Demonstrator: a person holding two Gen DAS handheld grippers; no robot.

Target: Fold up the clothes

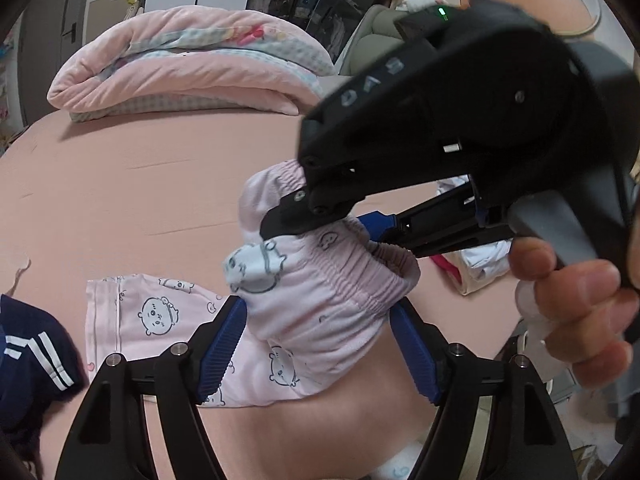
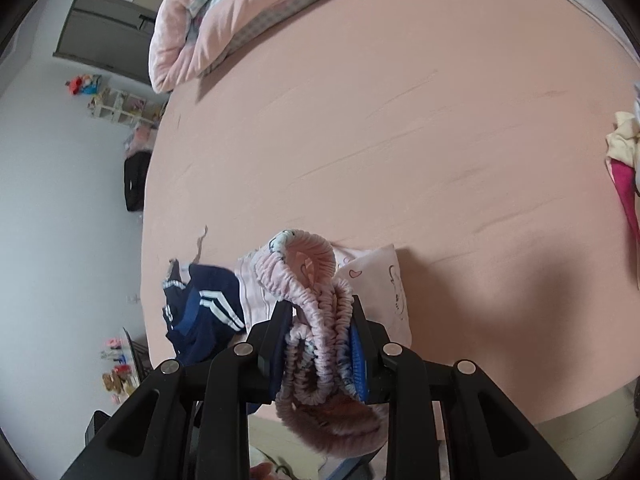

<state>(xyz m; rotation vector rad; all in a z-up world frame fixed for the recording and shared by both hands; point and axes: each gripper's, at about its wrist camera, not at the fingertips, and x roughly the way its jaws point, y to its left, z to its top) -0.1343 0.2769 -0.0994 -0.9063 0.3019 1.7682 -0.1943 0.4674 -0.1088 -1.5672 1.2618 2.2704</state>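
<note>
Pink pyjama trousers (image 1: 320, 300), soft, light and floppy, hang above the bed (image 1: 140, 184). The right gripper (image 2: 320, 340) clamps their gathered elastic waistband (image 2: 320, 320), the firmest hold. The left gripper (image 1: 316, 344) stands released, straddling the cloth.

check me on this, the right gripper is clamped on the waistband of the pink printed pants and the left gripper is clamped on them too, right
Not quite. The right gripper is shut on the bunched waistband of the pink pants, as the right wrist view shows. The left gripper is not clamped: in the left wrist view its blue pads stand wide, with the fabric loose between them.
</note>
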